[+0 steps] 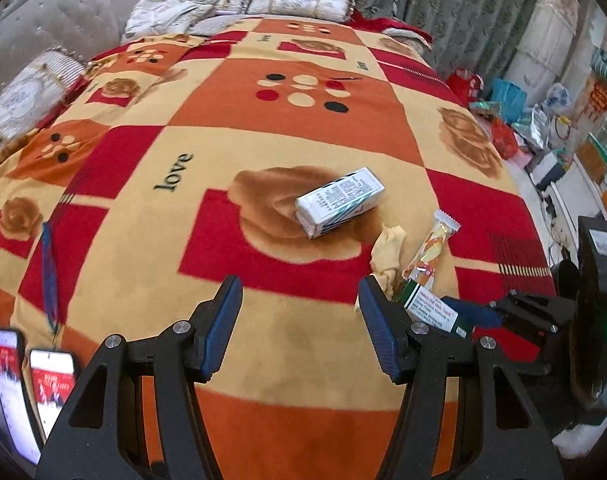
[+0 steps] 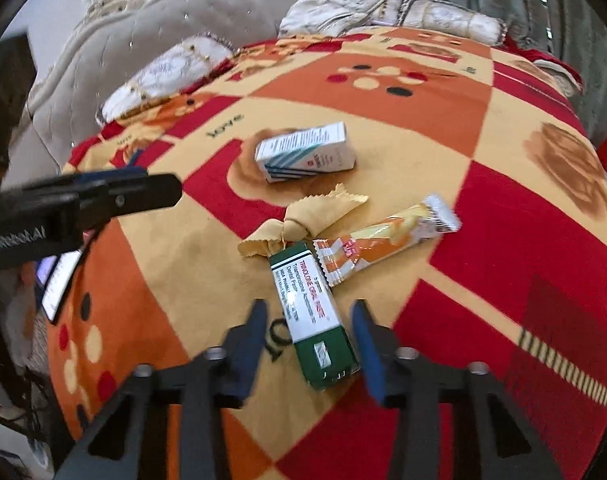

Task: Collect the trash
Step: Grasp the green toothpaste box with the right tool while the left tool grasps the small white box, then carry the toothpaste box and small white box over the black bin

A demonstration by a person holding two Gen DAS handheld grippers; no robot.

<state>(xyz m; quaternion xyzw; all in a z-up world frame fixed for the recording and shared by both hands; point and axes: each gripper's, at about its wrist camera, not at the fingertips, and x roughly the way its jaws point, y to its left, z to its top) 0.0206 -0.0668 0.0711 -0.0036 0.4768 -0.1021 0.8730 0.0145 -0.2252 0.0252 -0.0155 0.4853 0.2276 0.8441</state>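
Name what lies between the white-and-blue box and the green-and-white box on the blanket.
A knotted yellow cloth lies between the white-and-blue box and green-and-white box, clearest in the right wrist view.

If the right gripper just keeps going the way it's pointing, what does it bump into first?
Probably the green and white box. It lies on the blanket right between the right gripper fingers, which don't seem to press it yet. Past it come the yellow cloth and snack wrapper.

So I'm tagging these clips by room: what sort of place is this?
Most likely a bedroom: a patterned blanket covers a bed, with pillows beside a tufted headboard, and curtains behind.
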